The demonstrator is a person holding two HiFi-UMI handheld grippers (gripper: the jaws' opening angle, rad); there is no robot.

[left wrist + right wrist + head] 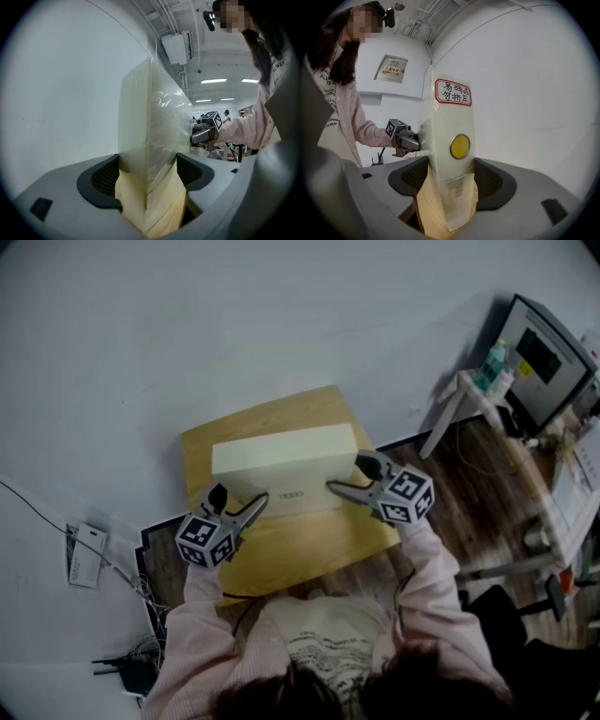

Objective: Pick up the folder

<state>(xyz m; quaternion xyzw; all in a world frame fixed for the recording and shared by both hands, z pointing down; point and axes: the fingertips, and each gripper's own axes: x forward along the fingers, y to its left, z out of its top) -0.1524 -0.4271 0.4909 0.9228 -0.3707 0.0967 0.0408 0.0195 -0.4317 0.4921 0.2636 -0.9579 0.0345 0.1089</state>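
A thick cream folder (281, 460) stands on its long edge on the small wooden table (309, 540), with a small label on the side facing me. My left gripper (237, 501) is clamped on the folder's left end and my right gripper (352, 476) on its right end. In the left gripper view the glossy edge of the folder (150, 131) fills the gap between the jaws, with the right gripper (206, 129) at its far end. In the right gripper view the folder's (452, 122) spine shows a red-framed label and a yellow dot. The left gripper (401, 136) is behind it.
A white wall lies behind the table. At the right, over dark wood flooring, are a monitor (544, 357) and bottles (492, 362) on a white stand. Cables and a white adapter (84, 554) lie at the lower left. A black chair (525, 634) is at the lower right.
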